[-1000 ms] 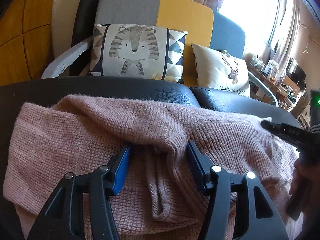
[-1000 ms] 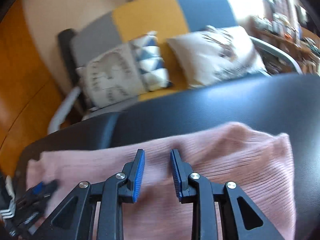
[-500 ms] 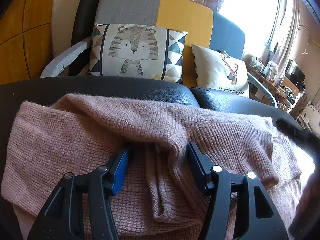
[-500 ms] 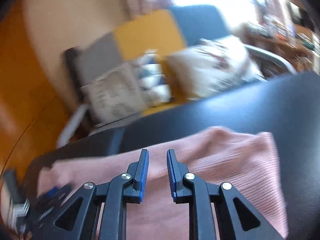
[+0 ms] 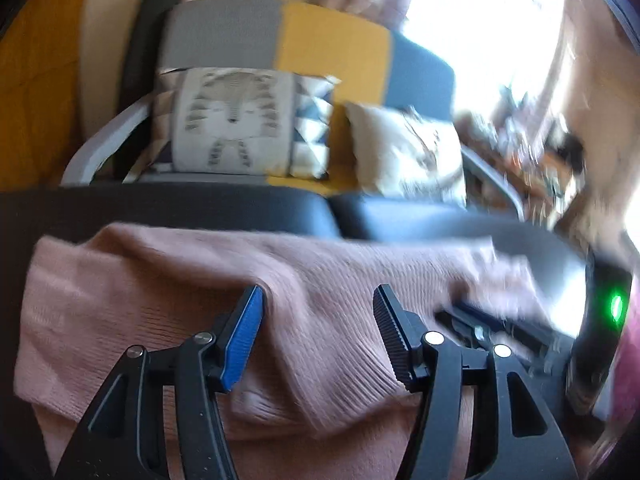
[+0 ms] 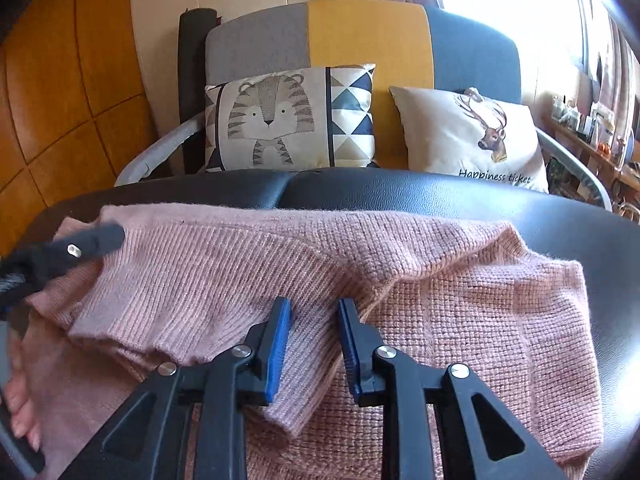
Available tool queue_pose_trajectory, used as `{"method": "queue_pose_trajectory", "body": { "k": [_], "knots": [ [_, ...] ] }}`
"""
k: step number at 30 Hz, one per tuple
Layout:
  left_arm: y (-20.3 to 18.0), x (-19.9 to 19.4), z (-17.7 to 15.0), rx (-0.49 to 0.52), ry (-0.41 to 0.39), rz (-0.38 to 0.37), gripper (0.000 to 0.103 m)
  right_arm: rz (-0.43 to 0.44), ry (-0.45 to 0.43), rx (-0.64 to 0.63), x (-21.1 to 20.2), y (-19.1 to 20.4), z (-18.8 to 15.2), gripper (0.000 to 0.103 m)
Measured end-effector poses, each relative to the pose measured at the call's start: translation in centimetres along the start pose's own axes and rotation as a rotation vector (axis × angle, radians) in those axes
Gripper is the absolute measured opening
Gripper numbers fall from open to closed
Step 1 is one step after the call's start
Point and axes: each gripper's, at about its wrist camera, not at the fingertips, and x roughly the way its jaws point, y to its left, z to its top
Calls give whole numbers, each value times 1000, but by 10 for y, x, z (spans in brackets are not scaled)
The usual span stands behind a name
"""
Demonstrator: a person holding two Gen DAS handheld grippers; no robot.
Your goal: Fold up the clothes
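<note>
A pink knitted sweater (image 6: 480, 320) lies spread on the black padded surface (image 6: 400, 192). One sleeve (image 6: 224, 280) is folded diagonally across its body, cuff toward me. My right gripper (image 6: 314, 320) is over that sleeve near the cuff. Its jaws stand a narrow gap apart, open, and the flat sleeve runs under both fingers. The left view is blurred. My left gripper (image 5: 318, 320) stands wide open astride a raised fold of the sweater (image 5: 160, 300). The right gripper (image 5: 500, 328) shows close at its right. A left finger (image 6: 80, 248) rests at the sweater's far left.
Behind the black surface stands a grey, yellow and blue armchair (image 6: 360, 40) with a tiger cushion (image 6: 280, 120) and a deer cushion (image 6: 472, 132). Orange wood panelling (image 6: 60, 100) fills the left. A hand (image 6: 20, 412) shows at the lower left edge.
My right gripper swung from the sweater's right part to the folded sleeve in the middle. The left gripper shifted, blurring its view, and the right gripper now appears close beside it.
</note>
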Motion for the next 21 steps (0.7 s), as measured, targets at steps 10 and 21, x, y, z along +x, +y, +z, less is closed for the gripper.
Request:
{"method": "queue_pose_trajectory", "body": {
  "k": [10, 21],
  "knots": [
    [56, 6, -18, -88, 114, -61, 90, 55, 1, 53, 5, -14, 0, 24],
    [80, -77, -70, -191, 68, 22, 90, 77, 73, 74, -3, -17, 10, 26]
  ]
}}
